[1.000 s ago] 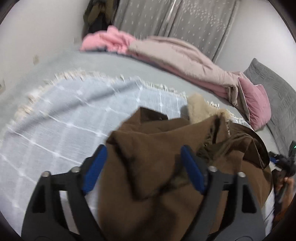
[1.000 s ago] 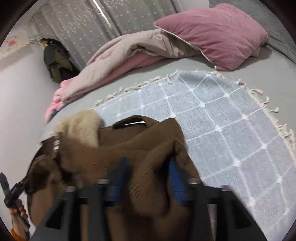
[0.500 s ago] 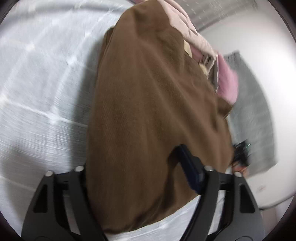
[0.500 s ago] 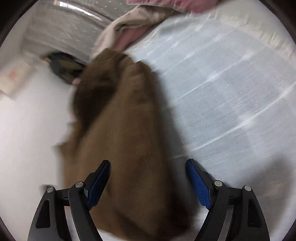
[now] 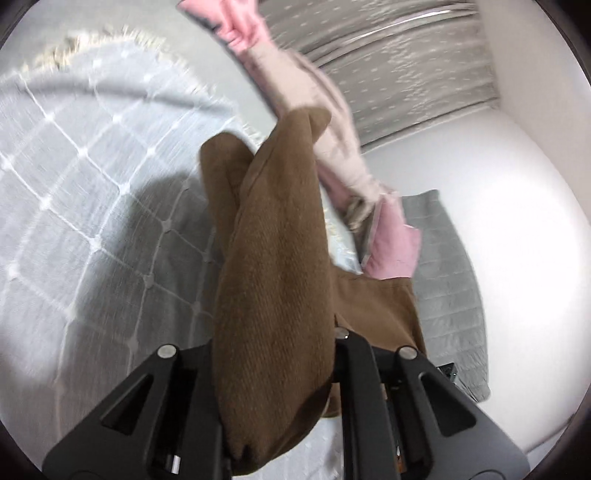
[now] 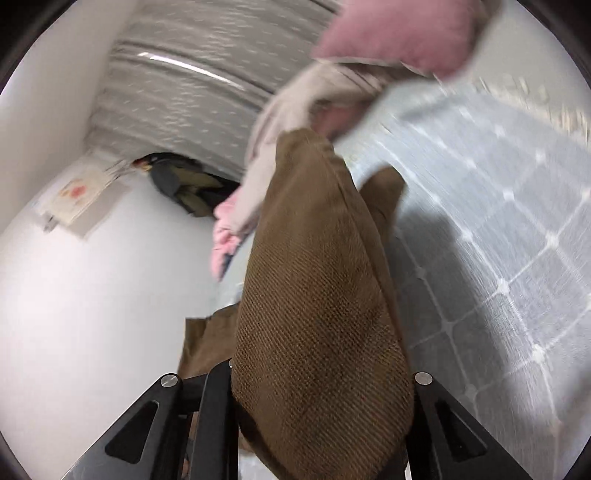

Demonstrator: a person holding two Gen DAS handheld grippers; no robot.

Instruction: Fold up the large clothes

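- Since half a second ago, we have lifted the brown garment (image 5: 273, 280) further: it now hangs as a long drape from both claws above the bed, where before it filled more of each view.
- Our left claw (image 5: 273, 369) is pinching a thick bunch of the brown fabric; the cloth covers the fingertips, so we cannot see the pads.
- Our right claw (image 6: 321, 391) likewise grips a bunched fold of the same garment (image 6: 317, 295), fingertips hidden under it.
- Below the garment lies the grey checked blanket (image 5: 85, 177) with a fringed edge, spread over the bed; the garment's shadow falls on it.
- Toward the far edge of the bed sit a beige-and-pink duvet (image 5: 332, 122) and a pink pillow (image 6: 399, 33).
- Grey curtains (image 5: 399, 59) hang behind; both views are motion-blurred.
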